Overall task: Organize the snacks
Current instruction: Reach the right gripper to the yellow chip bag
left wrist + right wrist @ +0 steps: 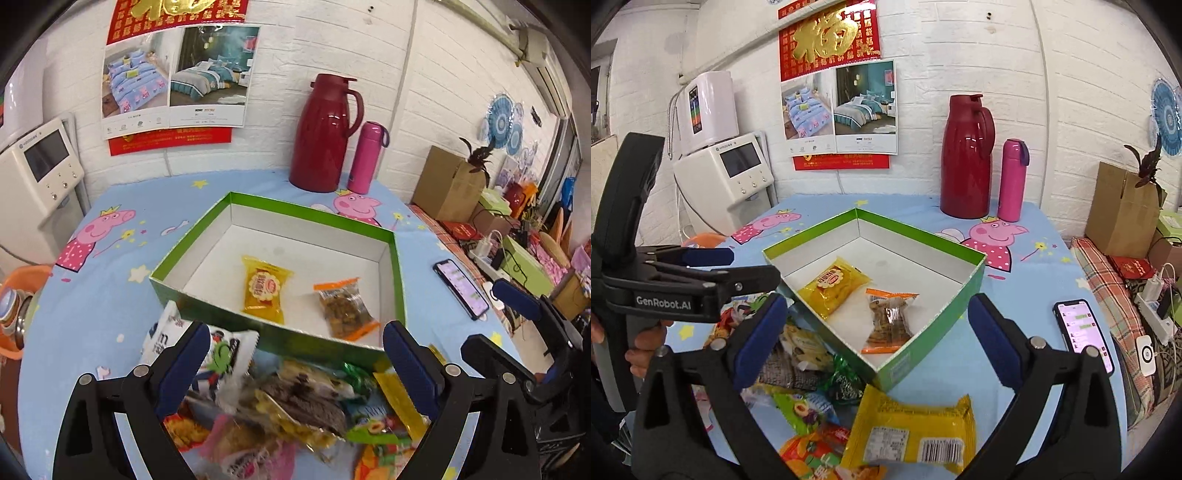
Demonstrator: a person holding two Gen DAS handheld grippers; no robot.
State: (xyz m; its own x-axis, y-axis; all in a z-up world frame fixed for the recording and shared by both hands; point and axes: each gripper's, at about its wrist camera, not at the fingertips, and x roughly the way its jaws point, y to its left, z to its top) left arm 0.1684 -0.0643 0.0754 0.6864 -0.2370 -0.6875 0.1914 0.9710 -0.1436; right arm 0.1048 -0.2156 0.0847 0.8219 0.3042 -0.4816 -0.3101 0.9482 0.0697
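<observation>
Sorting snacks: two packets lie mid-frame in my green box (207,314); the snack pile (280,402) at bottom waits, both tools (295,354) spread, empty.

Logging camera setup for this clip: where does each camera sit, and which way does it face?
Left wrist: on the left gripper, looking past its open fingers over the snack pile to the green box; the right gripper shows at the right edge.
Right wrist: on the right gripper, open above a yellow packet, facing the box; the left gripper and a hand show at left.
Shared: box, red thermos jug, pink bottle, phone.
</observation>
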